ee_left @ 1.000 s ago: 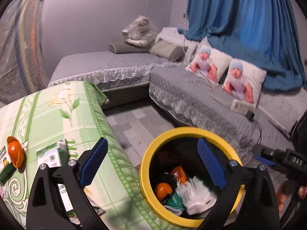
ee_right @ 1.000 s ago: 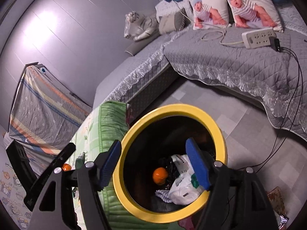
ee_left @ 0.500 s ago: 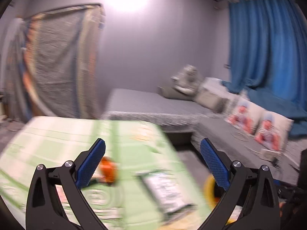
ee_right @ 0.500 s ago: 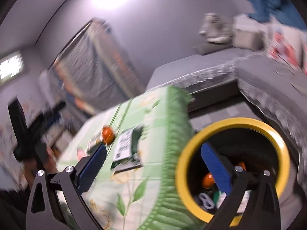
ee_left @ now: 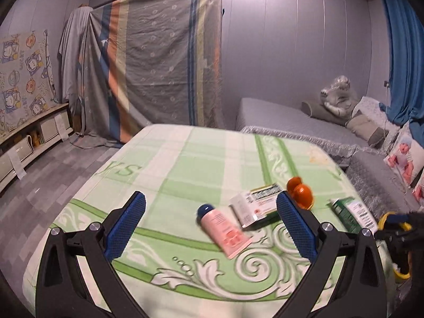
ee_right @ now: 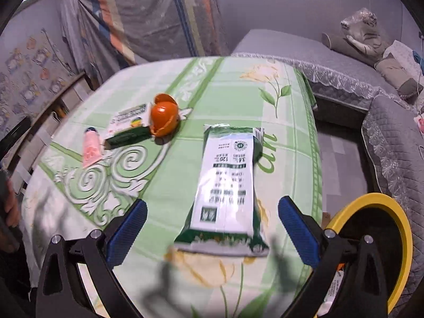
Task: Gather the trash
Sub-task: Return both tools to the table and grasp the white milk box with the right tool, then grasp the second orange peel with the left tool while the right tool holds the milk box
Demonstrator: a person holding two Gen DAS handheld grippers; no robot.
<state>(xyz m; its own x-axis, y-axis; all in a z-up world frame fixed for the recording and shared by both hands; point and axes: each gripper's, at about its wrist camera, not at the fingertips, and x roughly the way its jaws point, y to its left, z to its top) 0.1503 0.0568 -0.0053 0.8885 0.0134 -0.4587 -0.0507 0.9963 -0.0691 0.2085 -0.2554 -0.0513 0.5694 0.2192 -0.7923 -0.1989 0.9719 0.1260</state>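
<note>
Just in front of the right gripper (ee_right: 212, 228) lies a flat green-and-white packet (ee_right: 225, 185) on the green patterned surface (ee_right: 238, 87). Its near end sits between the two blue pads, but the jaws are spread to their widest, having just been opening, and nothing is pinched; they do not touch the packet. Low at the right of this view stands the yellow-rimmed bin (ee_right: 397, 238), close beside the edge of the surface, with some wrappers visible inside.

The left gripper (ee_left: 212, 228) also has its jaws spread wide and empty. Between them, a little ahead, lies a pink tube (ee_left: 225, 228) with a dark cap. Just past the tube is a small white box (ee_left: 254, 206), and beside it an orange peel (ee_left: 300, 193). The green-and-white packet (ee_left: 355, 214) shows at the right in this view, near the corner of the surface.

I judge that the step in hand is a new pick: both grippers are empty and face the trash that is left, four pieces in all. The next move for the right side probably calls for lowering the jaws around the packet and closing on its narrow width, since it is thin and lies flat; then it goes to the bin at the right. The left side seems best placed for the tube.

Farther away are a grey bed (ee_left: 278, 116), a hanging striped cloth (ee_left: 159, 61) and a blue curtain (ee_left: 402, 61).
</note>
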